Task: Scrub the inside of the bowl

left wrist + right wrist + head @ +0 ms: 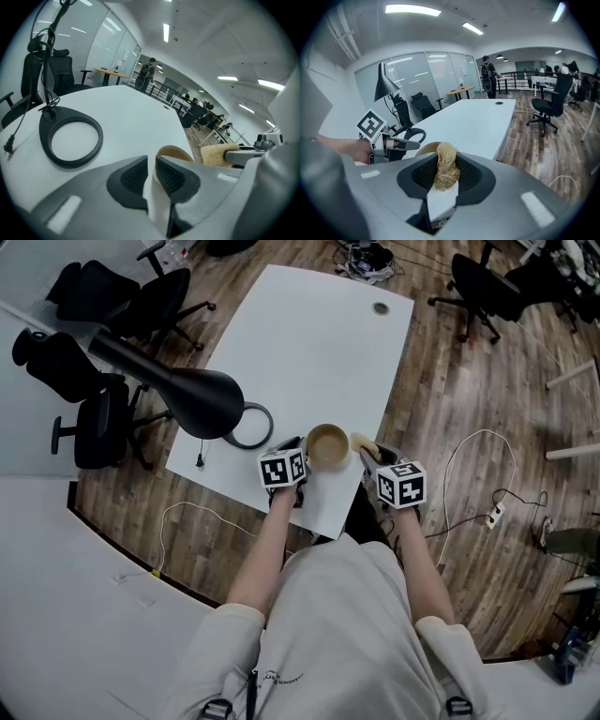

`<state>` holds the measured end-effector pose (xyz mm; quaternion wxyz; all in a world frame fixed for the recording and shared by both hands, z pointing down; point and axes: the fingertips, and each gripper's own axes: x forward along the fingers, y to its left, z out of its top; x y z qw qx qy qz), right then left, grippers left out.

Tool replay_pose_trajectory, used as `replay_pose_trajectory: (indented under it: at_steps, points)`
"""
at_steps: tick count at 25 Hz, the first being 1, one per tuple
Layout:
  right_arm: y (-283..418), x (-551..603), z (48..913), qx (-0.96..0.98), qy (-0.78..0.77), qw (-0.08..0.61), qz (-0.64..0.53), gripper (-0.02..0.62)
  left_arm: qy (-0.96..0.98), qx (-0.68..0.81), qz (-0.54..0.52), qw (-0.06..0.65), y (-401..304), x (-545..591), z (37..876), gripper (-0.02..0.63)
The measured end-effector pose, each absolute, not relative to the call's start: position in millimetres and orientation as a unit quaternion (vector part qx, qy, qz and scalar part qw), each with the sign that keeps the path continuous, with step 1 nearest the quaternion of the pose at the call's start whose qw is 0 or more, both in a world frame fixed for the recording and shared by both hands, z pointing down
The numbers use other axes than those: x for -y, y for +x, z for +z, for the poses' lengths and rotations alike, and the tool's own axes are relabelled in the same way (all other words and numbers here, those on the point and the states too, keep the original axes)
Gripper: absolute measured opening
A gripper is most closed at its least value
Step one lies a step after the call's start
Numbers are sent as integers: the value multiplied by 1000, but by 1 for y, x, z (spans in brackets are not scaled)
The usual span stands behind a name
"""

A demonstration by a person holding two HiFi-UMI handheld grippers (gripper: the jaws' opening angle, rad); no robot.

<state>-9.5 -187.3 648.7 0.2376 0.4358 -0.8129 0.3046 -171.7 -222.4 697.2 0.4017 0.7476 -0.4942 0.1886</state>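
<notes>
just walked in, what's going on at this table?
A person at the white table has a hand-held gripper in each hand. The left hand-held gripper is shut on the rim of the tan bowl near the table's edge. The right hand-held gripper is shut on a fibrous scrubber, held just beside the bowl, not inside it. Scrubbing hasn't begun.

Left gripper point(302, 461) is clamping the bowl point(328, 444) rim at 9 o'clock. Right gripper point(368, 454) is pinching the scrubber point(361, 441) at 3 o'clock. Both forearms are reaching forward.
</notes>
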Motion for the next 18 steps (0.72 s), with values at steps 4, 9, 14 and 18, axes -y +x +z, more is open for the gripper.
replay_pose_trajectory:
  at_steps: [4, 9, 14, 18]
  points:
    - [-7, 179, 645, 802, 465, 230, 295, 120, 748, 511, 166, 389, -186, 206, 678, 48]
    - [-6, 156, 643, 794, 484, 216, 299, 119, 755, 519, 147, 373, -184, 172, 660, 24]
    - [-19, 129, 651, 798, 473, 241, 284, 119, 762, 511, 156, 365, -173, 146, 663, 2]
    - [-23, 115, 658, 799, 465, 264, 277, 119, 777, 493, 177, 349, -158, 130, 662, 2]
